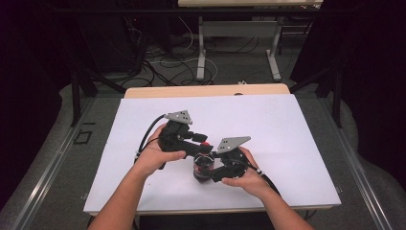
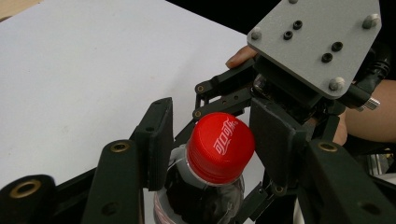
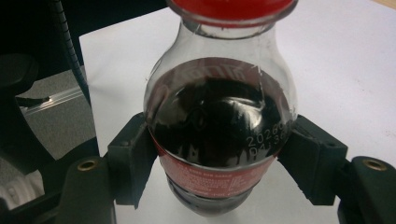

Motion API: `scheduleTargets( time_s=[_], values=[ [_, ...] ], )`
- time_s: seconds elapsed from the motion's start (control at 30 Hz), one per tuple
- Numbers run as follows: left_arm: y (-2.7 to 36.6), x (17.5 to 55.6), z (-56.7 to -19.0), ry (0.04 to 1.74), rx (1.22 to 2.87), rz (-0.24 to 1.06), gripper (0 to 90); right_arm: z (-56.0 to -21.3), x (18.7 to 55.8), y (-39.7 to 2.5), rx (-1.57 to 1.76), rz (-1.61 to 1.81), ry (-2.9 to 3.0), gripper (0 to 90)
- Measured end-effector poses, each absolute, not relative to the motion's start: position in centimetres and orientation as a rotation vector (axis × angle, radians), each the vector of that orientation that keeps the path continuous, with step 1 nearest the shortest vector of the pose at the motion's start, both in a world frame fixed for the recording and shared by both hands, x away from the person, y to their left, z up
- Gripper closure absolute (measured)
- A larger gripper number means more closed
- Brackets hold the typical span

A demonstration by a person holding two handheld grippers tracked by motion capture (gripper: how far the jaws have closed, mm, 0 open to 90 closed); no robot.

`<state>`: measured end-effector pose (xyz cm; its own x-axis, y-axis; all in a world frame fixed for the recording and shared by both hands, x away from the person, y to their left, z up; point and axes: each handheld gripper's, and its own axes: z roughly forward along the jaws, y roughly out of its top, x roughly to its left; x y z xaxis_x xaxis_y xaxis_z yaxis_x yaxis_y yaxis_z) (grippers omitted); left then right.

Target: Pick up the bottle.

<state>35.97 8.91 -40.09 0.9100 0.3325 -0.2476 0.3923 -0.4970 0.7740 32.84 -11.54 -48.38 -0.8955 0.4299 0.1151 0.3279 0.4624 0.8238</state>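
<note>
A small cola bottle (image 1: 201, 168) with a red cap (image 2: 220, 145) stands upright on the white table (image 1: 268, 124) near its front edge. My right gripper (image 3: 219, 158) is shut on the bottle's body (image 3: 219, 116), one pad pressing each side just above the red label. My left gripper (image 2: 212, 135) reaches in from the left at cap height. Its jaws straddle the cap, the right pad close against it and a narrow gap at the left pad. The right gripper's grey plate (image 2: 317, 42) lies just beyond the cap.
The white tabletop stretches wide to the left, right and back of the bottle. A wooden strip (image 1: 206, 90) borders its far edge. Beyond it are desk legs (image 1: 201, 52) and floor cables (image 1: 163, 62). Dark drapes hang at both sides.
</note>
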Motion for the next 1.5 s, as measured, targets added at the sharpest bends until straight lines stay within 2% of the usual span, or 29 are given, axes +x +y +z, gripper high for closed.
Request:
scheduleTargets(
  time_s=[0.13,0.23,0.5,0.83,1.1,1.23,1.5],
  values=[
    [9.0,36.0,-40.2,0.502,2.130,-0.092,53.8,-48.4,32.8,-11.5,0.677,1.421,2.593,31.3],
    [9.0,35.9,-40.2,0.465,2.121,-0.093,59.6,-48.4,32.8,-11.5,0.670,1.426,2.589,31.4],
    [8.8,35.6,-40.1,0.470,2.149,-0.045,61.1,-48.6,32.9,-11.4,0.678,1.419,2.573,31.4],
    [7.5,34.3,-40.0,0.667,2.122,0.097,61.6,-48.6,32.9,-11.5,0.759,1.377,2.522,31.4],
    [5.9,32.7,-40.5,0.847,2.051,0.282,61.6,-48.7,33.0,-11.6,0.807,1.329,2.507,31.4],
    [5.5,32.2,-40.6,0.873,2.037,0.326,61.6,-48.7,33.1,-11.5,0.813,1.329,2.503,31.3],
    [5.6,32.4,-40.4,0.853,2.037,0.304,60.8,-48.7,33.1,-11.7,0.802,1.347,2.497,31.4]
  ],
)
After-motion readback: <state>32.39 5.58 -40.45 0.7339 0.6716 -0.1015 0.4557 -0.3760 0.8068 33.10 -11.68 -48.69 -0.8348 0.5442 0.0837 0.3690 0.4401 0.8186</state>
